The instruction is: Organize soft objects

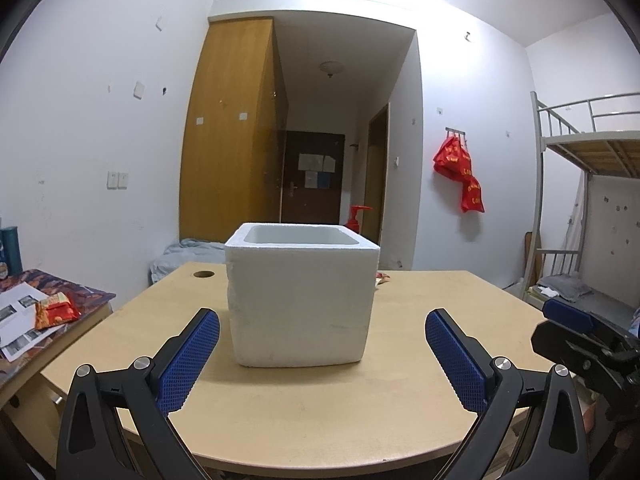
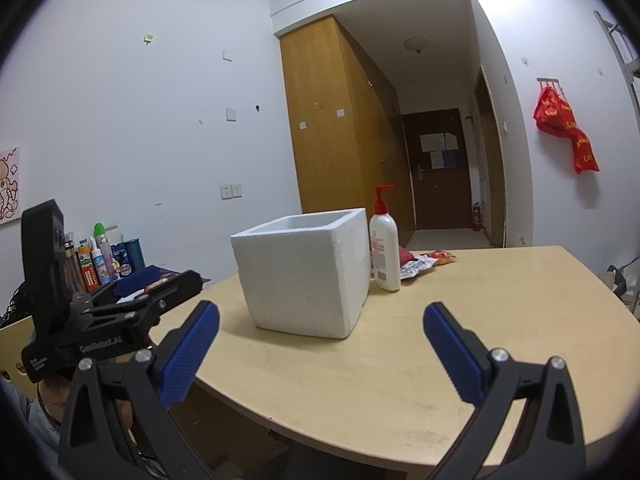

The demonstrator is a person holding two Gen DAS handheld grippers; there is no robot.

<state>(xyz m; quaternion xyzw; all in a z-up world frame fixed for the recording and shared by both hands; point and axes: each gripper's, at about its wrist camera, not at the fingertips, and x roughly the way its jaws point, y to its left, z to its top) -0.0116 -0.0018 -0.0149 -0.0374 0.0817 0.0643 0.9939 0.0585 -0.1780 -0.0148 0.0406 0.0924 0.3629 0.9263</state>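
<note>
A white foam box [image 1: 302, 296] stands open-topped on the light wooden table [image 1: 440, 360], straight ahead of my left gripper [image 1: 322, 328], which is open and holds nothing. My right gripper [image 2: 321, 322] is open too and empty, with the foam box [image 2: 306, 272] ahead and slightly left. Soft snack packets [image 2: 424, 262] lie behind the box beside a white pump bottle [image 2: 385, 252]; in the left wrist view only a packet corner [image 1: 382, 279] shows. The right gripper's body [image 1: 584, 340] appears at the right edge, the left gripper's body [image 2: 112, 312] at the left.
A side table [image 1: 24, 344] at left carries papers and a red snack bag [image 1: 54, 311]. Bottles [image 2: 100, 260] line the wall. A bunk bed [image 1: 588, 200] stands at right. Red bags [image 1: 460, 172] hang on the wall. The table's curved front edge [image 2: 360, 440] is close.
</note>
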